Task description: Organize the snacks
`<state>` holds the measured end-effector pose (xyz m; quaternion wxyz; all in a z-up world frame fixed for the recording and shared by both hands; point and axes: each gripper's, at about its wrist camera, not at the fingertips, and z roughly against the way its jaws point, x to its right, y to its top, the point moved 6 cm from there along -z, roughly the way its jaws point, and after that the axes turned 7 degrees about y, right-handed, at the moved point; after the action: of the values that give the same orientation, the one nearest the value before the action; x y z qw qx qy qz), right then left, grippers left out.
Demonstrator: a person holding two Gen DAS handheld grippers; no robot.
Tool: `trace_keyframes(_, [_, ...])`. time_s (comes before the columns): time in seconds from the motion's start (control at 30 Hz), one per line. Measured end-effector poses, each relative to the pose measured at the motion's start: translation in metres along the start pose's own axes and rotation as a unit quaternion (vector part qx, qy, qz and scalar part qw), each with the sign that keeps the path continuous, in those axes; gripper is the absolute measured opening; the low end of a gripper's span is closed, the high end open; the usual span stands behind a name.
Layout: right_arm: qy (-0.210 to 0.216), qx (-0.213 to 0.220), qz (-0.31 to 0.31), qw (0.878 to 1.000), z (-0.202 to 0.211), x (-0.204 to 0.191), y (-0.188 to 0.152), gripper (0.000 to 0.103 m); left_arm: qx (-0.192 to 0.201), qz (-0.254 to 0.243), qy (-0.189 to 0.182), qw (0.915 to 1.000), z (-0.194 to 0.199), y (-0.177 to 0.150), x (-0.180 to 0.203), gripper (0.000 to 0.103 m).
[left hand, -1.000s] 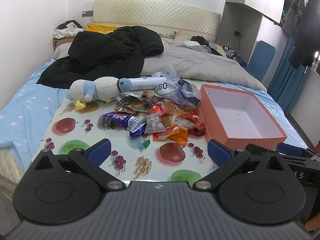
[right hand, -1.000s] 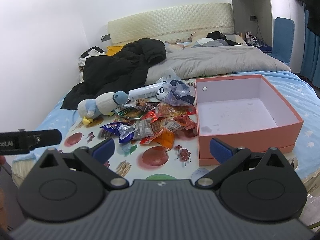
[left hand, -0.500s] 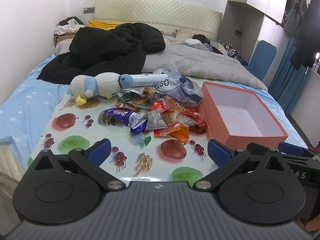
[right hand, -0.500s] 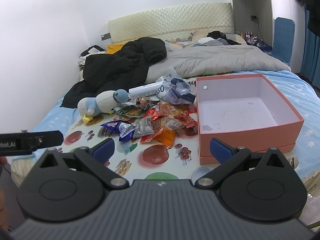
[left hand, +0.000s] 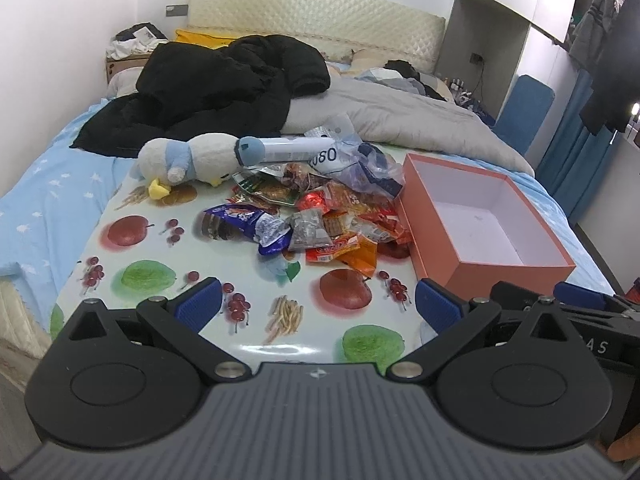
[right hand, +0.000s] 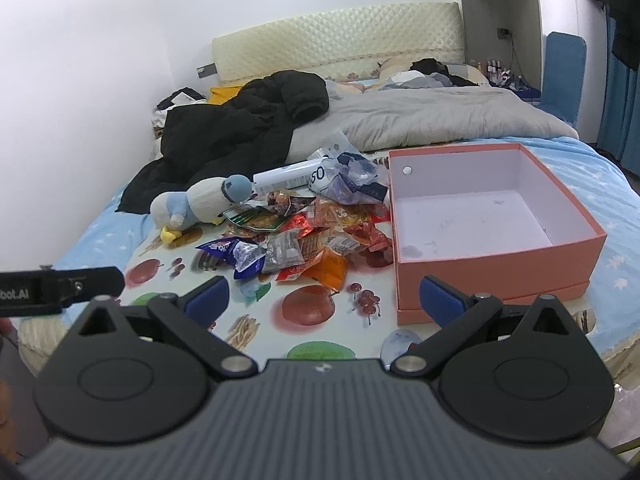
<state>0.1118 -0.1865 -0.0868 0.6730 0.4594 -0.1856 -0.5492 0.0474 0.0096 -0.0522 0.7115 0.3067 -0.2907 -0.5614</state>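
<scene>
Both the left gripper (left hand: 316, 304) and right gripper (right hand: 322, 298) hover spread wide and empty above the fruit-print board (left hand: 132, 276), where the snack pile (left hand: 320, 216) lies beside, perhaps touching, the empty pink box (right hand: 496, 256).

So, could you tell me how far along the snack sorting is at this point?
Nothing looks done yet: the pink box is bare inside. Nothing is in hand either; the left gripper and right gripper are both open, hovering short of the pile. Everything is left: the heap of snack packets lies on the fruit-print mat beside the box, next to a plush toy.
</scene>
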Motion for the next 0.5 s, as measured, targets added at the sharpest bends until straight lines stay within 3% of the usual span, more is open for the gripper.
trace_keyframes(0.5, [0.002,-0.018,-0.008,1.000,-0.007,0.009,-0.001,0.103,-0.017,-0.005,-0.006,0.9998,-0.021,0.001,0.008,0.103])
